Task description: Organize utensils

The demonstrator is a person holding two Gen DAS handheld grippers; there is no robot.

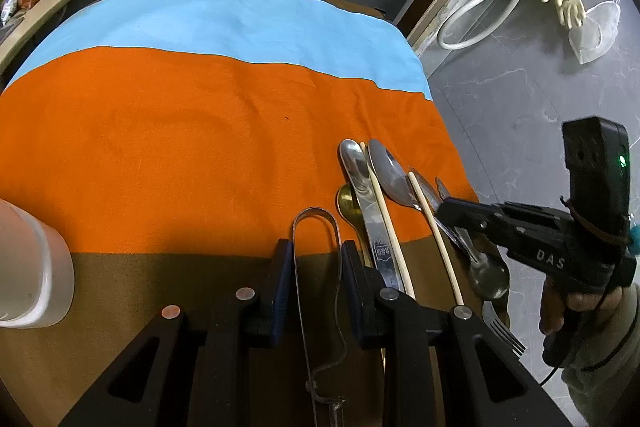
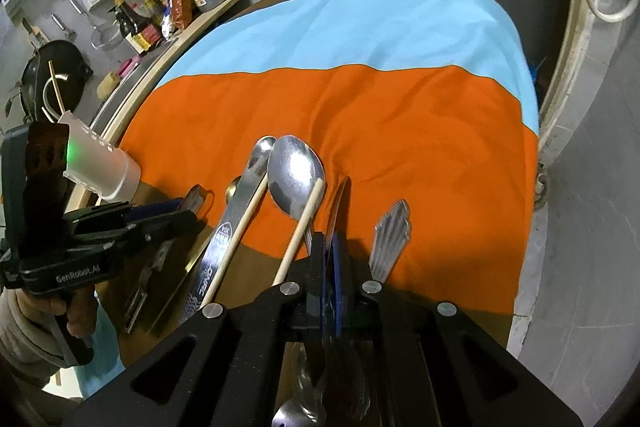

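Right gripper [image 2: 330, 259] pinches one spoon handle [image 2: 335, 211] beside two chopsticks [image 2: 302, 227].

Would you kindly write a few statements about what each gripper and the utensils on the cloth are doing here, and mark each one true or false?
1. The left gripper is closed around a looped metal tool. True.
2. The right gripper is open and holds nothing. False: its fingers are shut on a thin metal utensil seen edge-on.
3. The two chopsticks lie among the spoons on the cloth. True.
4. The white utensil holder stands on the blue stripe of the cloth. False: it sits at the near left edge, by the orange and brown parts.
5. The large spoon lies bowl up on the orange stripe. True.
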